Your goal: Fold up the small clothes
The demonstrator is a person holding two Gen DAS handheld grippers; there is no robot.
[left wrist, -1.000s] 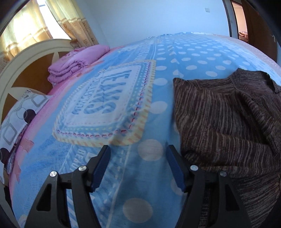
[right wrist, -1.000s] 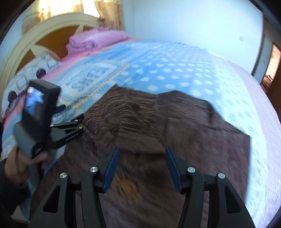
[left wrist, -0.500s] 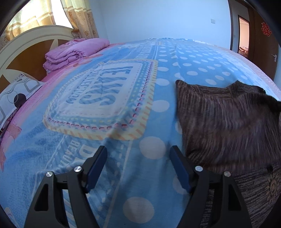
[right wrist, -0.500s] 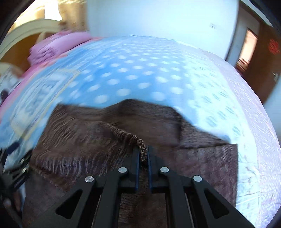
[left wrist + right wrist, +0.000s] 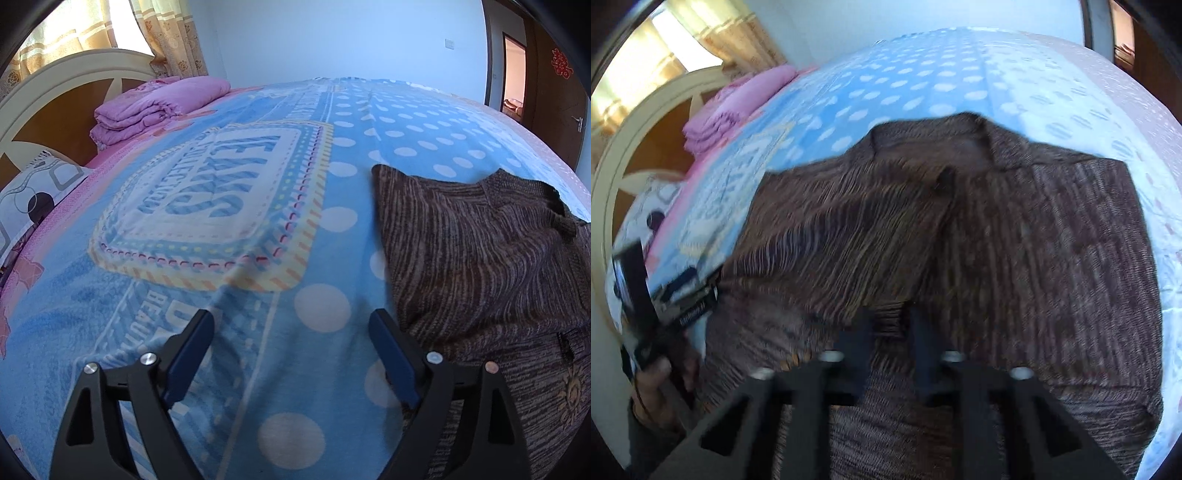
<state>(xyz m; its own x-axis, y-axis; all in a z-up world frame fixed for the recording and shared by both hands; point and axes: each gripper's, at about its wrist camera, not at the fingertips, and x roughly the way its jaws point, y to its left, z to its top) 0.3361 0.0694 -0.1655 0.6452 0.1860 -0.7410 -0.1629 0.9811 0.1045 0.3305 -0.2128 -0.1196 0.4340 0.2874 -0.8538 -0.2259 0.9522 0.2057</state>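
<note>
A brown striped knit sweater [image 5: 1015, 240] lies spread on the bed, with one side folded over its middle. In the left wrist view the sweater [image 5: 480, 251] is at the right. My left gripper [image 5: 291, 350] is open and empty over the blue blanket, its right finger at the sweater's left edge. My right gripper [image 5: 890, 332] hovers over the sweater's lower middle with its fingers partly apart. The view is blurred, so I cannot tell whether cloth is between them. The left gripper [image 5: 683, 299] also shows at the left of the right wrist view.
The bed is covered by a blue polka-dot blanket [image 5: 229, 206] with a printed panel. Folded pink bedding [image 5: 155, 107] and a patterned pillow [image 5: 33, 195] lie by the headboard [image 5: 55, 96]. A doorway [image 5: 513, 85] is at the far right.
My right gripper, shut on a fold of the sweater half a second ago, has moved back and its fingers have parted somewhat. The fold now lies across the sweater. The left gripper barely moved.
</note>
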